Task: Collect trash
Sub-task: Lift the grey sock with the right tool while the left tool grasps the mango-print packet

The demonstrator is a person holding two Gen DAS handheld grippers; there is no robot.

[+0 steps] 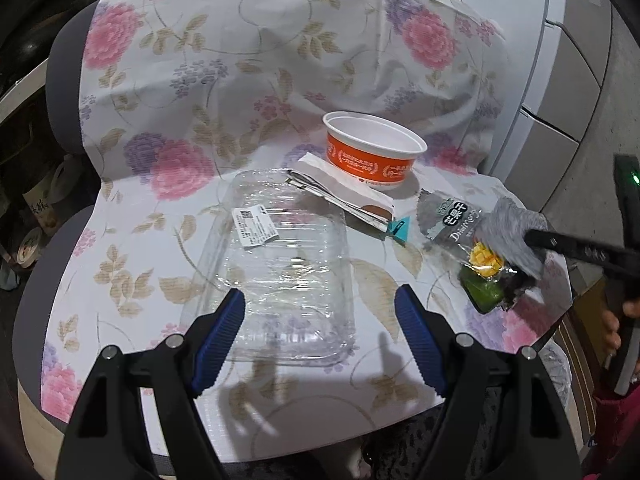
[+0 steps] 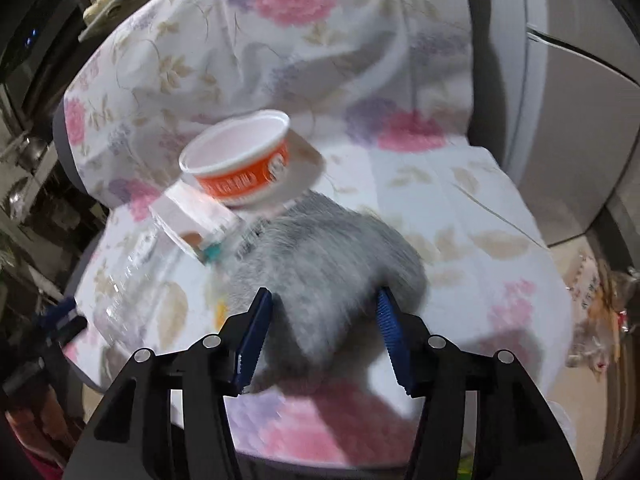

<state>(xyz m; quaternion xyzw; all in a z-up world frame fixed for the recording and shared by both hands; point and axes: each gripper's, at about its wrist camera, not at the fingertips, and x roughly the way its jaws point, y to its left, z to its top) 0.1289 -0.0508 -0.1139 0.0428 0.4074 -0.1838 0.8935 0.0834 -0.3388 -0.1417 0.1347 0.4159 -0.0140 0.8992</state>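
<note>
Left tool [image 1: 320, 332] wide over the clear plastic tray [image 1: 276, 268] on the flowered cloth [image 1: 224, 72], right tool [image 2: 324, 336] parted around a grey fuzzy blur, grip unclear; the tray looks light, thin, springy: best pinched at its rim.

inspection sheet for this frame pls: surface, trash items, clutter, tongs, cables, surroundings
Surface: floral cloth draped over a grey seat.
Job's things: orange bowl, upright, empty; clear plastic tray, lying flat; paper wrapper beside the bowl; mango snack bag; grey fuzzy piece, blurred.
Clutter: nothing seen.
Tongs: left tongs open over the tray's near edge; right tongs open, the fuzzy piece between them, pads not pressing.
Cables: nothing seen.
Surroundings: pale cabinet on the right; dim shelves on the left.
</note>
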